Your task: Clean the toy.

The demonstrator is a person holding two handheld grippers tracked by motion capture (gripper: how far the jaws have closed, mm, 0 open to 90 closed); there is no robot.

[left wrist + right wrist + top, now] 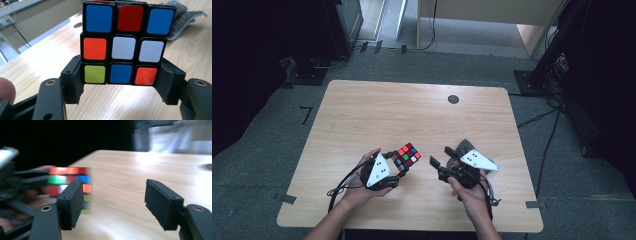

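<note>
We hold the black-framed plastic puzzle cube with coloured stickers [123, 42] clamped by its bottom layer in the left claw [122, 82], just left of the empty, spread right claw [115, 202], whose jaws face it for the coming layer turn.
</note>
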